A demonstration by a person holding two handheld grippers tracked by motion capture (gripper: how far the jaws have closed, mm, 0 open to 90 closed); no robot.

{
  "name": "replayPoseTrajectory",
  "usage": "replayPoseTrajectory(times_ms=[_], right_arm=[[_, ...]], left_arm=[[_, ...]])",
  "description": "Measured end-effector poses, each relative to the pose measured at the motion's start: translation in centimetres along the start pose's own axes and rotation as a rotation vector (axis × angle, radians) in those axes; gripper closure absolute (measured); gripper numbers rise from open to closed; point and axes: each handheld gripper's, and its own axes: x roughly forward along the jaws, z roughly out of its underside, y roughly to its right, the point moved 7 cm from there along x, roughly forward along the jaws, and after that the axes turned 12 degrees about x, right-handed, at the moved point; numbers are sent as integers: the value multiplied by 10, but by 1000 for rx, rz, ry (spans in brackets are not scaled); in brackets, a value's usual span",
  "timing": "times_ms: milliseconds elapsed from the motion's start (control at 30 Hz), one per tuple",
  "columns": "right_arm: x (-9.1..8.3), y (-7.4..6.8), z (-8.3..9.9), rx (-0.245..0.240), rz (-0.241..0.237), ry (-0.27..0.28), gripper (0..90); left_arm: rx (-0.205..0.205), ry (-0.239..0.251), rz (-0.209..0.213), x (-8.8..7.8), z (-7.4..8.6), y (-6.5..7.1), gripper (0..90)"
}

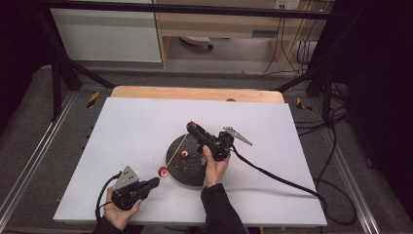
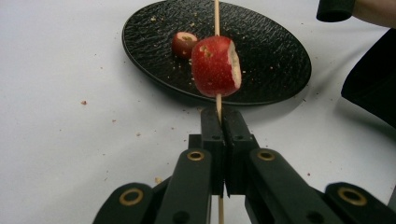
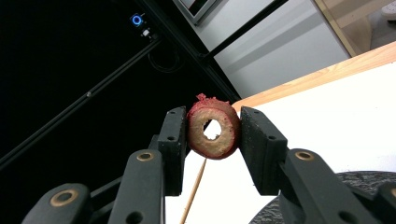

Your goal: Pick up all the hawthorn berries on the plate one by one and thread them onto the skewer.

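Between right claw (image 3: 214, 135) jaws: cored fruit ring (image 3: 213, 132), clamped.

Counts, by kind: 2 grippers showing, i.e. left gripper (image 1: 155, 182) and right gripper (image 1: 190, 126). 1 black plate (image 1: 194, 175) sitting on 1 white table (image 1: 131, 126). 1 wooden skewer (image 2: 217, 14) running across the plate. 3 red fruit pcs showing: 1 on-skewer piece (image 2: 216, 66), 1 plate piece (image 2: 183, 44), 1 cored ring (image 3: 213, 132). 2 hands holding grippers.
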Motion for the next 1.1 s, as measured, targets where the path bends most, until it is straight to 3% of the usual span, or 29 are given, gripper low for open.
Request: replayPoseTrajectory(times_ms=[400,1100], right_arm=[[0,1,2,2,3,-5,633],[1,1,8,8,-6,-23,634]], left_arm=[[-5,-1,3,1,-1,1,882],[-75,33,-11,15,-19,2,882]])
